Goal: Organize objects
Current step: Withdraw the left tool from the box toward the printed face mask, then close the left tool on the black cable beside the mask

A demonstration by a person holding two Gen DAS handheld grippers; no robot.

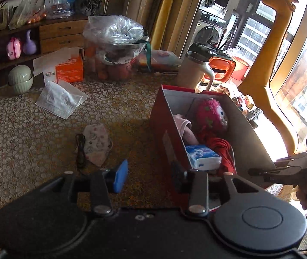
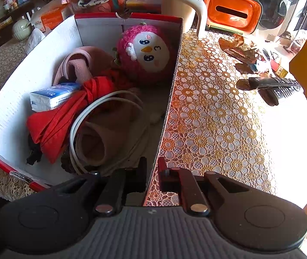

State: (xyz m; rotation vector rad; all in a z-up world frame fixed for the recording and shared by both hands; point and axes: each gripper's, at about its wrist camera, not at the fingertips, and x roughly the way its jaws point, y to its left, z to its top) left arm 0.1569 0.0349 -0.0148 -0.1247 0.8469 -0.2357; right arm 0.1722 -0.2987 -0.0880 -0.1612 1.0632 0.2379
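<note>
A red cardboard box (image 1: 164,129) (image 2: 176,64) stands on the lace-covered table. It holds a pink plush doll (image 2: 148,52), a red folded umbrella (image 2: 67,116), a tissue pack (image 2: 52,96) (image 1: 203,157), a white cable (image 2: 101,103) and pink cloth. My right gripper (image 2: 152,170) is shut on the box's right wall, one finger inside and one outside. My left gripper (image 1: 150,177) is open at the box's left wall; its blue-padded finger (image 1: 121,176) is outside. A face mask (image 1: 96,144) and black cord (image 1: 80,151) lie left of it.
Napkins (image 1: 60,99), an orange tissue box (image 1: 69,69), a bagged fruit bowl (image 1: 114,49), a kettle (image 2: 181,2) and an orange case (image 2: 232,10) stand behind. Two remotes (image 2: 276,87) and wrappers (image 2: 246,51) lie right of the box.
</note>
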